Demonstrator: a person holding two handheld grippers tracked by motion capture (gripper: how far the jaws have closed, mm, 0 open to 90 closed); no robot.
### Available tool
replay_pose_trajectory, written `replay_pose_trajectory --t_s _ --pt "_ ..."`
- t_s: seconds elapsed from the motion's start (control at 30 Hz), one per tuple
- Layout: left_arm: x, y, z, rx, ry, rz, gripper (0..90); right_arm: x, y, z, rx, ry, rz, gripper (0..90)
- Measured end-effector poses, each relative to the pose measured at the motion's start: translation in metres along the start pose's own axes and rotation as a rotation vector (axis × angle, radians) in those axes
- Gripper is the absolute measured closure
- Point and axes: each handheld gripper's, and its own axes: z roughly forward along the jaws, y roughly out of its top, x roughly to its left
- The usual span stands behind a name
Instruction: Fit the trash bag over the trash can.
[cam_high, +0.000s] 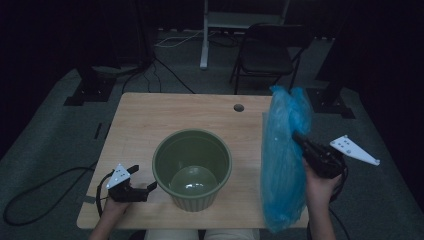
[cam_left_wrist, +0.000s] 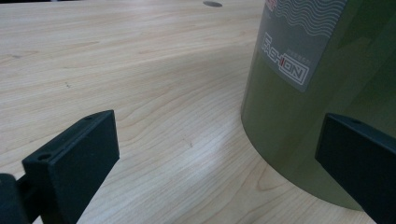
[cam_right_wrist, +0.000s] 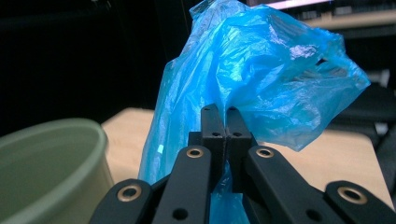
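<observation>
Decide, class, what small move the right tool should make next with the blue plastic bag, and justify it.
Probably carry the thin blue plastic bag sideways over the round green plastic bin. The right tool is shut on the bag's upper part, the bag hangs beside the bin, and the left tool waits open at the bin's side.

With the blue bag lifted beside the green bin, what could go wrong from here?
1. The right gripper pinches only a small fold near the top of the thin blue plastic bag; the film might slip out or tear.
2. The bag hangs limp and unopened, so it may be hard to spread over the round green plastic bin.
3. The open left gripper sits beside the bin without holding it, so it might slide on the wooden table.
</observation>
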Motion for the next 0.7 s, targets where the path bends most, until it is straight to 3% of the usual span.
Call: replay_pose_trajectory --t_s 0.2,0.23,0.27,0.37,0.53,0.7 --pt "-0.001 0.007 0.006 0.021 -0.036 0.017 0.2 0.016 0.046 0.011 -0.1 0.037 -0.027 90.0" --pt "-0.001 0.007 0.006 0.021 -0.036 0.017 0.2 0.016 0.046 0.011 -0.1 0.037 -0.027 90.0" --pt "-0.001 0.01 0.008 0.011 -0.048 0.01 0.2 0.024 0.063 0.014 -0.134 0.053 -0.041 90.0" --pt "-0.003 0.013 0.013 0.013 -0.057 0.023 0.2 0.037 0.093 0.018 -0.196 0.076 -0.065 90.0" --pt "-0.006 0.016 0.018 0.021 -0.062 0.036 0.1 0.054 0.135 0.023 -0.312 0.126 -0.046 90.0" --pt "-0.01 0.019 0.022 0.03 -0.065 0.046 0.2 0.077 0.16 0.03 -0.413 0.176 -0.034 90.0"
